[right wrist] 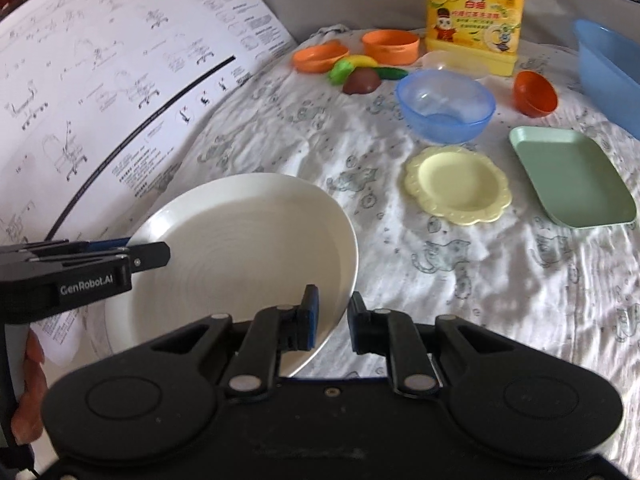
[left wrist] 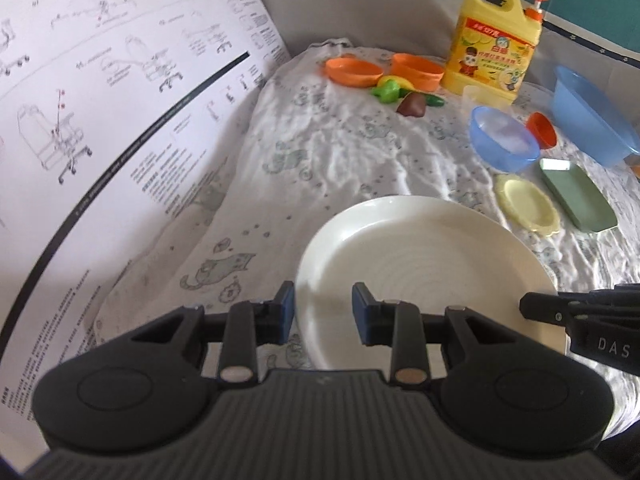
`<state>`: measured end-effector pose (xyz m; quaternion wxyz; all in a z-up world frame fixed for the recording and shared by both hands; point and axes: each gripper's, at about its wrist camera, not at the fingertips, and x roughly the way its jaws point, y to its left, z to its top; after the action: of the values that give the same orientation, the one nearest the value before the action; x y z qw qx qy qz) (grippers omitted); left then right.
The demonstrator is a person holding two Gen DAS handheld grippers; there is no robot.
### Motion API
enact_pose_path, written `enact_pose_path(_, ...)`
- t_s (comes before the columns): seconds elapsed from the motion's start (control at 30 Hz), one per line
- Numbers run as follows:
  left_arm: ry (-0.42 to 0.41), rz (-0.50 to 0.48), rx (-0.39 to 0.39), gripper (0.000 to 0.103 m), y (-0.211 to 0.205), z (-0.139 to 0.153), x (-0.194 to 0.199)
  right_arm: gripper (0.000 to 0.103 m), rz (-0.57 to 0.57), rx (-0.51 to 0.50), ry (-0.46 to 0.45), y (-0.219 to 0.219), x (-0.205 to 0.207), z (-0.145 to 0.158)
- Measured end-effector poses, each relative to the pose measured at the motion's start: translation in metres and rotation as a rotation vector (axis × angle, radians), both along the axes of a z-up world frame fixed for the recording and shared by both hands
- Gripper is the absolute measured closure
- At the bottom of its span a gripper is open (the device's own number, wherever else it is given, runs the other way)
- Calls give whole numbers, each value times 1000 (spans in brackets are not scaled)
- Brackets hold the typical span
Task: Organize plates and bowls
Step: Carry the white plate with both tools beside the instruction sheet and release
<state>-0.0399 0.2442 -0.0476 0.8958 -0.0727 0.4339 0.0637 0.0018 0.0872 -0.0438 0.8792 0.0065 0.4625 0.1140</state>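
1. Fingers of the left gripper [left wrist: 323, 312] stand apart, straddling the near-left rim of the white plate [left wrist: 424, 272]; whether the pads press the rim cannot be told
2. Right gripper [right wrist: 333, 318] is parted too, with the plate's right edge passing between its blue pads, contact unclear
3. Both grippers reach in from the near side, level and low over the cat-print cloth [right wrist: 460, 280]
4. White plate appears tilted, its left side over the printed instruction sheet [left wrist: 100, 100]
5. Beyond lie the yellow scalloped plate [right wrist: 458, 184] and green tray [right wrist: 572, 176], side by side
6. Farther back: blue bowl [right wrist: 446, 106], small orange bowl [right wrist: 535, 93], orange dishes [right wrist: 390, 46], toy vegetables [right wrist: 360, 74], yellow detergent jug [right wrist: 474, 16]
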Motion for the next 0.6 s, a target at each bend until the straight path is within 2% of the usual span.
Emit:
enact_pose_path(0.2,40,-10,6,74,0,-20,4,86,6,-16,35,2,7,-15)
enact_pose_path(0.3,30,-23,23,71,-3,-23,4,86,9,-9,37,-1,7,-21)
enact_pose_path(0.4,25,-36,34,66,-8,-23,7,76,26,-17,25,-1,4,-21)
enact_pose_path(0.5,20,-45,37,61,-11,-23,8,74,37,-22,18,-2,1,-22)
enact_pose_path(0.57,19,-46,41,53,-12,-23,9,63,40,-20,19,-3,1,-21)
enact_pose_path(0.6,20,-41,44,47,-12,-23,9,50,41,-14,17,-5,0,-20)
